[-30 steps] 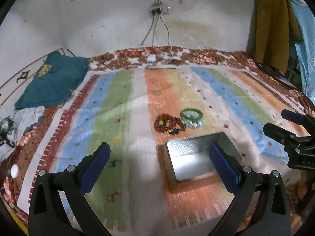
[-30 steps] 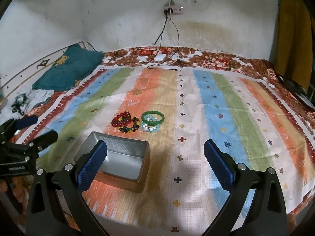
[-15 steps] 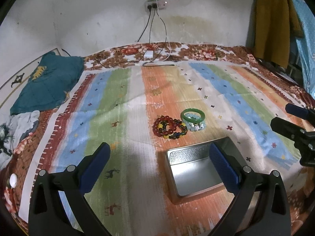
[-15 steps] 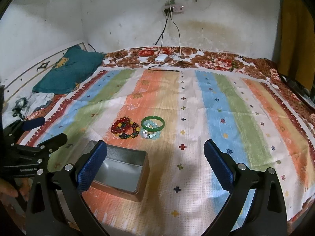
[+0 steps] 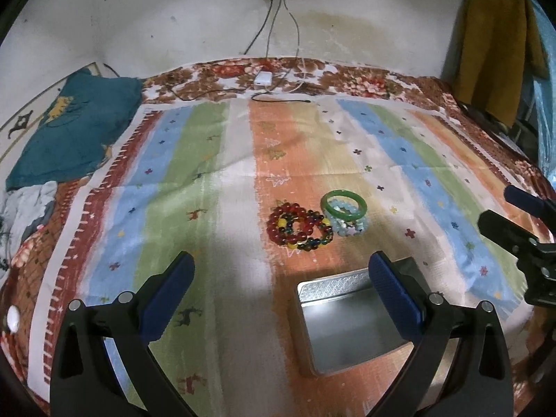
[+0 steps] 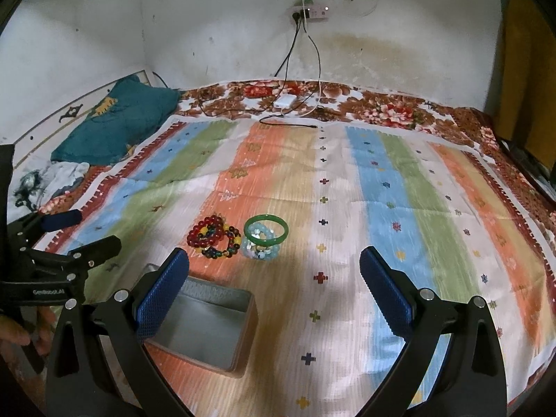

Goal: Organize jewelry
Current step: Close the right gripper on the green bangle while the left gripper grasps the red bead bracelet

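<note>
A green bangle (image 5: 344,203) lies on pale blue bead bracelets (image 5: 351,224) on the striped bedspread. Beside them lie red and multicoloured bead bracelets (image 5: 299,231). An open, empty metal tin (image 5: 347,326) sits nearer to me. My left gripper (image 5: 281,299) is open and empty, held above the cloth short of the jewelry. My right gripper (image 6: 274,295) is open and empty too, with the bangle (image 6: 266,231), the red beads (image 6: 213,236) and the tin (image 6: 205,330) in front of it at the left.
A teal pillow (image 5: 69,132) and crumpled clothes (image 5: 27,208) lie at the left. A charger and cables (image 5: 271,83) lie at the far edge below a wall socket. Clothes (image 5: 497,41) hang at the right. The other gripper shows at each view's side (image 5: 521,236) (image 6: 52,260).
Both grippers have lifted and drawn back a little, so the tin and the bracelets sit lower and farther in view. Both stay open. The jewelry and tin have not moved.
</note>
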### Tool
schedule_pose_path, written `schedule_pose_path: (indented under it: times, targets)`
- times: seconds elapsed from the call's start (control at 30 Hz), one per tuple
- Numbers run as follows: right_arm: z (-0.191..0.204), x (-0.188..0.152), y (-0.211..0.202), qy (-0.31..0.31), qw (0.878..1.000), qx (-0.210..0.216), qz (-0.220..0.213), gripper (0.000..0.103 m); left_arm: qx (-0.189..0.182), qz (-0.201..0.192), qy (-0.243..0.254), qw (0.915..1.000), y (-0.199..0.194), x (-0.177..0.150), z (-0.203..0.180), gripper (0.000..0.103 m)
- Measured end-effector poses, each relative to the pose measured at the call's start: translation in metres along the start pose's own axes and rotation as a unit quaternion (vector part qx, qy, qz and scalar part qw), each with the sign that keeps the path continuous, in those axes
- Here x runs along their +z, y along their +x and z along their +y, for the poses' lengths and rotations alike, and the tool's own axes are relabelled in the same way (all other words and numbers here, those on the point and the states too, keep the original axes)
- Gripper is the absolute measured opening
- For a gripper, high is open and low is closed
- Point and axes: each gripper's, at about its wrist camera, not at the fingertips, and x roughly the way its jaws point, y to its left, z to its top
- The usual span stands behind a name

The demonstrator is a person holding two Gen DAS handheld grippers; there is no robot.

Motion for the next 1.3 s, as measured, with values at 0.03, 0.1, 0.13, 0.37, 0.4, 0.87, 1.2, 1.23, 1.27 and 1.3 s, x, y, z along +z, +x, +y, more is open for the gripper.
schedule_pose_path:
  times: [0.03, 0.1, 0.13, 0.37, 0.4, 0.87, 1.2, 1.23, 1.27, 1.3]
  targets:
    - [0.000, 0.002, 0.003, -0.001, 1.000, 0.000, 0.003, 0.100, 0.000, 0.002, 0.000, 1.0000, 0.002, 0.002, 0.000, 0.098]
    - [0.000, 0.005, 0.008, -0.003, 1.000, -0.002, 0.007, 0.100, 0.002, 0.009, -0.004, 1.0000, 0.008, 0.006, 0.003, 0.098]
    - [0.001, 0.006, 0.011, -0.004, 1.000, -0.002, 0.009, 0.100, 0.003, 0.014, -0.008, 0.9999, 0.011, 0.007, 0.005, 0.098]
    - [-0.005, 0.019, 0.033, 0.003, 0.999, -0.008, 0.031, 0.100, -0.002, 0.042, -0.041, 0.9983, 0.037, 0.024, 0.025, 0.098]
    - [-0.004, 0.020, 0.035, -0.003, 0.999, -0.011, 0.032, 0.100, -0.001, 0.044, -0.041, 0.9982, 0.040, 0.026, 0.026, 0.098]
    - [-0.018, 0.035, 0.086, 0.018, 0.996, -0.012, 0.082, 0.100, 0.002, 0.084, -0.035, 0.9958, 0.086, 0.043, 0.032, 0.098]
    - [-0.022, 0.035, 0.120, 0.017, 0.992, -0.011, 0.121, 0.100, 0.005, 0.118, -0.043, 0.9921, 0.117, 0.046, 0.040, 0.097]
    - [-0.021, 0.036, 0.122, 0.014, 0.992, -0.012, 0.122, 0.100, 0.005, 0.121, -0.042, 0.9918, 0.120, 0.046, 0.040, 0.097]
    - [-0.021, 0.036, 0.125, 0.013, 0.992, -0.013, 0.126, 0.100, 0.005, 0.125, -0.041, 0.9912, 0.124, 0.046, 0.040, 0.097]
    - [-0.021, 0.036, 0.129, 0.014, 0.991, -0.012, 0.130, 0.100, 0.004, 0.130, -0.041, 0.9907, 0.128, 0.046, 0.040, 0.097]
